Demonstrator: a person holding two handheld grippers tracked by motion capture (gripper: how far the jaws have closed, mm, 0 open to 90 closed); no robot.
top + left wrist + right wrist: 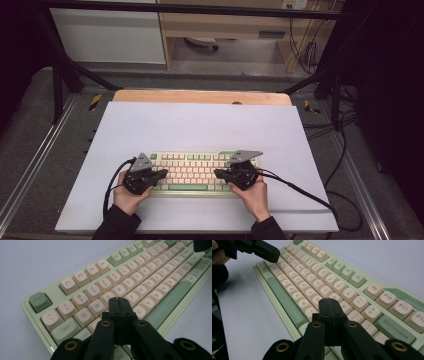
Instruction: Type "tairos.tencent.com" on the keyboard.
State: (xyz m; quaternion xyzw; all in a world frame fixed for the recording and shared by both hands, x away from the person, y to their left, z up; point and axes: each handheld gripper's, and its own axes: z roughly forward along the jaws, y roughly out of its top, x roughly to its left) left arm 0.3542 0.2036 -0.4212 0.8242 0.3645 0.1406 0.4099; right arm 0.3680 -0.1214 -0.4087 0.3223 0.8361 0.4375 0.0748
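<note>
- A green and cream keyboard (pixel 192 172) is shown lying flat on a pale sheet (pixel 200 125) that covers the table, towards the near edge and roughly midway between left and right.
- The left gripper (pixel 162 173) is held over the left end of the keyboard, its tip directed rightward; in the left gripper view its jaws are seen pressed together with nothing between them, poised above the letter keys of the left block (pixel 113 296).
- The right gripper (pixel 218 173) is held over the right end, its tip directed leftward; in the right gripper view its jaws are likewise clenched and empty, poised above the keys below the number row (pixel 329 296).
- Whether either closed tip rests on a keycap or merely hangs above it cannot be told from these views.
- The work in hand is judged to be key pressing with the closed tips used as pointers, one gripper per half of the board.
- No keycap is seen lifted, displaced or visibly depressed, and the keyboard sits square on the sheet; progress is therefore judged to be early or indeterminate.
- What is left, as far as can be judged: the tips are to be lowered onto the chosen keys and the keys struck.
</note>
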